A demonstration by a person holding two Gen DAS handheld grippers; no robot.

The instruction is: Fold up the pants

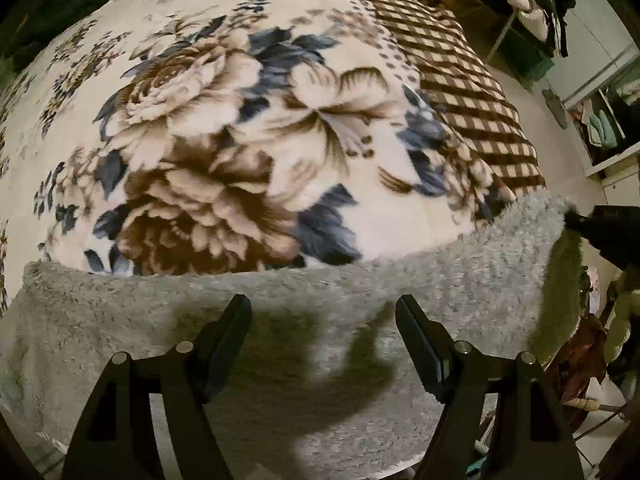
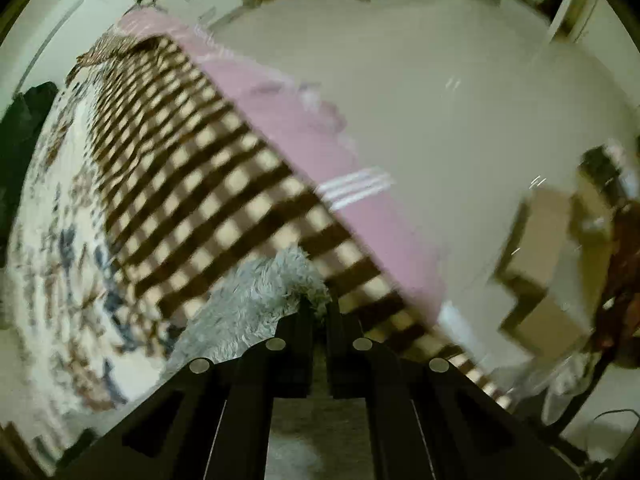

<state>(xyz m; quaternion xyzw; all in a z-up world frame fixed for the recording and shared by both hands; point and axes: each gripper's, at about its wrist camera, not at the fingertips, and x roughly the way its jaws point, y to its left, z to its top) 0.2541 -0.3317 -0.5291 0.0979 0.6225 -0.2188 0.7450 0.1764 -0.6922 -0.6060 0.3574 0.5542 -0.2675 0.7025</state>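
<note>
While my right gripper (image 2: 318, 308) pinches a corner of the grey fleece pants (image 1: 280, 320), its fingers pressed together on the fluffy cloth, my left gripper (image 1: 322, 312) hangs just above the same garment with its fingers spread wide and nothing between them. From the left wrist the pants lie as a broad grey band across the near edge of the bed, on the floral blanket (image 1: 240, 120), their far right corner lifted toward the dark tip of my other tool at the edge of the view. From the right wrist that corner shows as a tuft of pile against the blanket's brown check border, with a pink sheet (image 2: 288, 120) on the side of the bed beyond and bare floor past it; this view is smeared. I judge the fold to be at an early or middle stage: the cloth looks spread out and at least partly flat, one corner is taken up, and no finished stack is visible. How many layers already lie under the band I cannot tell. Left to do, as I read it, is carrying the held corner across, smoothing, and folding down further.
</note>
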